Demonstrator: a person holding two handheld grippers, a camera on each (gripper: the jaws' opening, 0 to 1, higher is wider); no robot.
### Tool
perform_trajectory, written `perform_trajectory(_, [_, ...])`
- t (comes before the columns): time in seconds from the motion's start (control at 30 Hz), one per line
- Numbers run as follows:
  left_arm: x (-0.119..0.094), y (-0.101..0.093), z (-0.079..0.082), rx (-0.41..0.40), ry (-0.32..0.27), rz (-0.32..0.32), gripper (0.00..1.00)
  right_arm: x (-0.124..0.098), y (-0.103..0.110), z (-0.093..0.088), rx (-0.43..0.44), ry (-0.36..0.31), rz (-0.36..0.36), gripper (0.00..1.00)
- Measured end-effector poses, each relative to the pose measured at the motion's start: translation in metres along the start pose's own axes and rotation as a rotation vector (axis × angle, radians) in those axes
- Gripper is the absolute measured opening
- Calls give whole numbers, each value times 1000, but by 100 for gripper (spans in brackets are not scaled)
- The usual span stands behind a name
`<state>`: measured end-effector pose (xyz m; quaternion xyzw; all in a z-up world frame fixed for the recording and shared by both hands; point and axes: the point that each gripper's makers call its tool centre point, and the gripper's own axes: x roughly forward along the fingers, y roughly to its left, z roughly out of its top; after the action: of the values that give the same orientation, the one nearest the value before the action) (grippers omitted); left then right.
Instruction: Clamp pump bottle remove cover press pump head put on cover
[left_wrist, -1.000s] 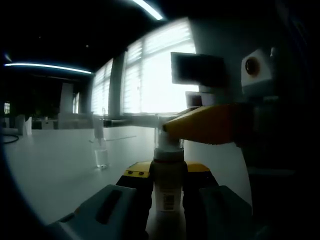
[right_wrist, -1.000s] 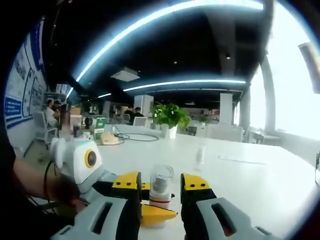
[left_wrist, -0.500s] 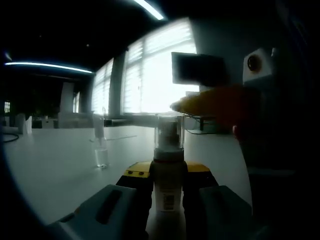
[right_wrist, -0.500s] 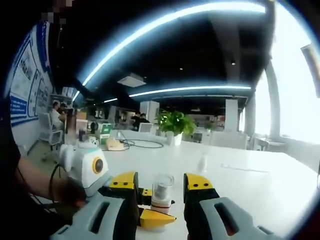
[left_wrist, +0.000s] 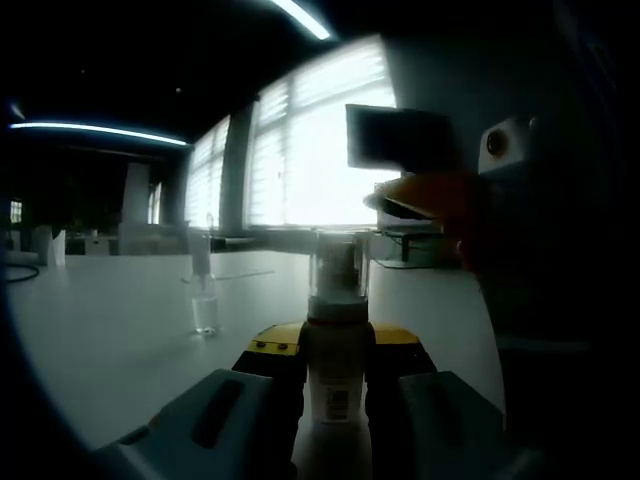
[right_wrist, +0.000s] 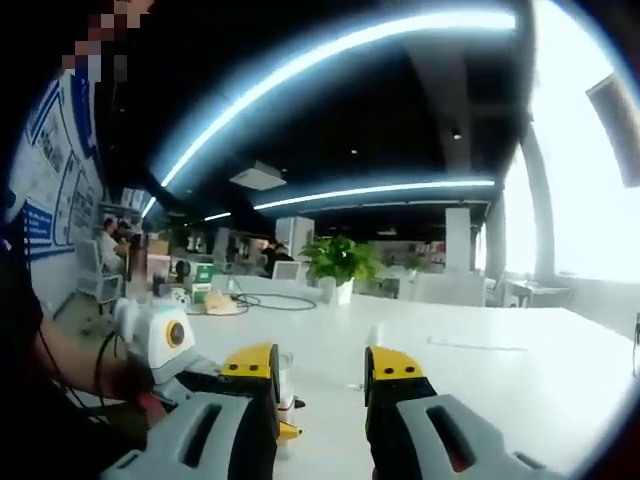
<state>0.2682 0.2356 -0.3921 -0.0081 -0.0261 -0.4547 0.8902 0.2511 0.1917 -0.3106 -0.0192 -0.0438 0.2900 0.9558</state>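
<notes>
White table (right_wrist: 480, 400), open office with windows, plant (right_wrist: 338, 258). Left gripper (left_wrist: 335, 375) clamped on upright pump bottle (left_wrist: 336, 375); clear cover (left_wrist: 338, 262) back on top. Right gripper (right_wrist: 320, 378) has pulled up and away, jaws apart, empty. Small bottle (left_wrist: 204, 312) stands apart.

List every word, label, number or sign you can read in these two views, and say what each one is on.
No text is legible.
Label on the pump bottle held in the left gripper: a barcode-like patch, too small and dark to read.
Blue wall posters in the right gripper view: lines of print, too blurred to read.
Green sign on the far desk: too small to read.
</notes>
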Motion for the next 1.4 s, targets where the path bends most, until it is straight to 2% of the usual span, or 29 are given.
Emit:
perform_trajectory(0.27, [0, 2, -1, -2, 0, 3, 13, -9, -24, -3, -28, -16, -26, 27])
perform_trajectory(0.3, [0, 2, -1, -3, 0, 3, 13, -10, -34, -4, -92, -25, -59, 27])
perform_trajectory(0.37, [0, 2, 0, -3, 1, 3, 13, -10, -39, -8, -17, -31, -53, 26])
perform_trajectory(0.8, [0, 5, -1, -5, 3, 12, 13, -36, -70, -26, 0, -37, -64, 26])
perform_trajectory(0.9, [0, 5, -1, -5, 3, 13, 13, -41, -78, -34, -10, -29, -74, 26])
perform_trajectory(1.13, [-1, 6, -1, -5, 4, 17, 13, -49, -100, -52, 26, -16, -105, 26])
perform_trajectory(1.23, [0, 5, -1, -5, 5, 19, 13, -51, -105, -58, 30, -14, -107, 26])
perform_trajectory(1.4, [0, 5, -2, -6, 7, 19, 13, -52, -106, -74, 87, -3, -116, 26])
